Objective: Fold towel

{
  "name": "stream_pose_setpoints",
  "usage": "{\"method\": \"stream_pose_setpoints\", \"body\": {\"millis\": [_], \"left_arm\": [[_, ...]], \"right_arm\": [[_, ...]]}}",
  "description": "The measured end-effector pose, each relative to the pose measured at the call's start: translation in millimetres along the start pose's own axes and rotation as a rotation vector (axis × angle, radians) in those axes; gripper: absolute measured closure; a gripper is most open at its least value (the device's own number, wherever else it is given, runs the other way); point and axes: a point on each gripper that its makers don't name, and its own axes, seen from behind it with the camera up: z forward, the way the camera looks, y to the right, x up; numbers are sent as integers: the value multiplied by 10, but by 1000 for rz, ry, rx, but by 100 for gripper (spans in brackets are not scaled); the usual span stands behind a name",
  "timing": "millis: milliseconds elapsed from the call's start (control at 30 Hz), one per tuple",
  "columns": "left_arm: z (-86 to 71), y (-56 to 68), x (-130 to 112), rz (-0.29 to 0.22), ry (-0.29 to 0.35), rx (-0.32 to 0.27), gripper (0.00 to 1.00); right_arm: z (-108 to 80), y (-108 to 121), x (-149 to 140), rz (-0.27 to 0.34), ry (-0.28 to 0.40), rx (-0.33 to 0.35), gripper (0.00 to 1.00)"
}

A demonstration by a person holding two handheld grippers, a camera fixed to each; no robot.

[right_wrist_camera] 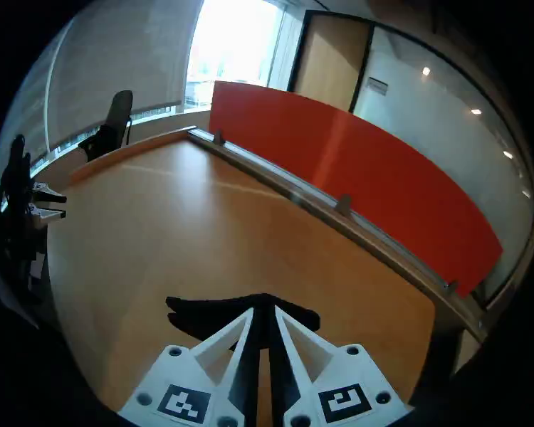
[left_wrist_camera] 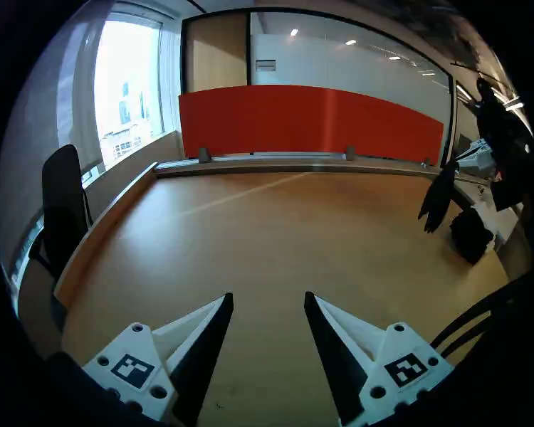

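Wood-topped counter [left_wrist_camera: 267,228] runs ahead to a red divider [left_wrist_camera: 310,121]. The left gripper [left_wrist_camera: 268,297] is spread wide and holds nothing. The right gripper [right_wrist_camera: 264,312] is pinched almost closed on the black towel [right_wrist_camera: 196,313], which spreads to both sides of its fingertips. The towel looks light, limp and floppy. It probably needs a 2nd hold at a free corner on that same edge.

desk [left_wrist_camera: 267,235] smooth wood, faint sheen; partition [left_wrist_camera: 310,121] matt red; towel [right_wrist_camera: 196,317] black matt cloth.
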Motion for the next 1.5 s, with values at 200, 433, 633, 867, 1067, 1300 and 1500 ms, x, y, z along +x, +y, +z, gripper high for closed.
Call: {"method": "stream_pose_setpoints", "body": {"millis": [200,433,633,867,1067,1300,1500], "left_arm": [[1,20,0,17,-8,1,27],[24,54,-4,15,-18,0,27],[68,111,30,23,-20,-7,27],[116,183,62,32,-23,-16,27],[141,237,74,35,-25,-22,27],[162,290,89,39,-27,-30,27],[173,325,124,48,-23,-37,26]], "right_arm": [[-99,294,-161,16,-28,-30,94],[-244,649,-291,35,-49,-81,94],[-379,914,-356,50,-58,-119,94],[-520,1152,-469,62,-78,-153,94],[-630,1294,-592,69,-100,-176,94],[-703,1345,-738,89,-114,-187,94],[-819,1370,-895,109,-125,-207,94]]}}
